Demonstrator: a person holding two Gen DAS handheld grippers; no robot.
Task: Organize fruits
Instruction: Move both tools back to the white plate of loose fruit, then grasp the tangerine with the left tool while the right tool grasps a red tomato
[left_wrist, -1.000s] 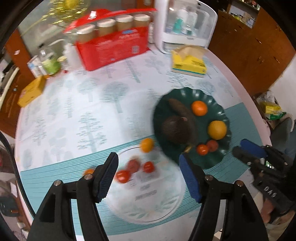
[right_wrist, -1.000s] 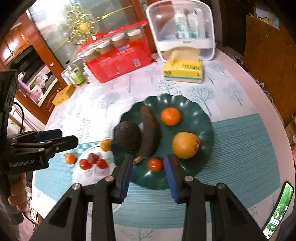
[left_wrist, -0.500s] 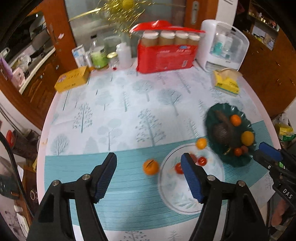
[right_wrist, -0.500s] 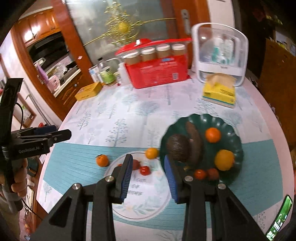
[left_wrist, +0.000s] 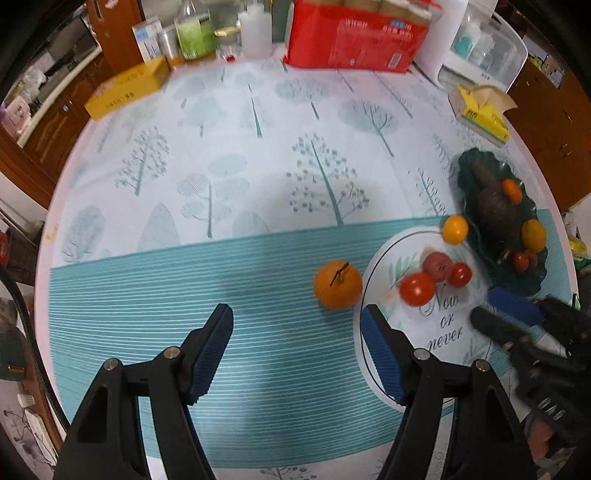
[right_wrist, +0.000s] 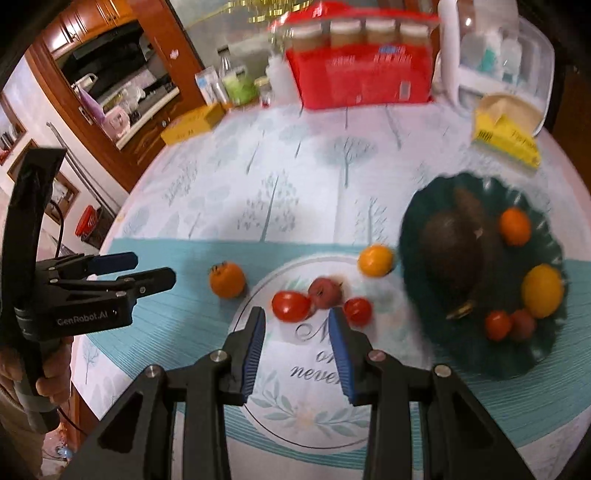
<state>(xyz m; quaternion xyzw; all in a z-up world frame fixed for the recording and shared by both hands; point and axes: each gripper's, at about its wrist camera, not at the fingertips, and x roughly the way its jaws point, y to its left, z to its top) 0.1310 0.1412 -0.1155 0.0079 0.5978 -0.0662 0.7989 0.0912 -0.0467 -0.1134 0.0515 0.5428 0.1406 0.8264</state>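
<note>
Left gripper (left_wrist: 297, 332) is spread wide with nothing in it, hovering over the striped part of the bench (left_wrist: 258, 369), and the orange tangerine (left_wrist: 338, 284) sits just ahead, right beside the white plate (left_wrist: 443, 354). Right gripper (right_wrist: 297, 325) is released too, empty, over the white plate behind the big tomato (right_wrist: 290, 305). The green plate (right_wrist: 532, 362) holds the dark avocado (right_wrist: 452, 254) and other fruit.
</note>
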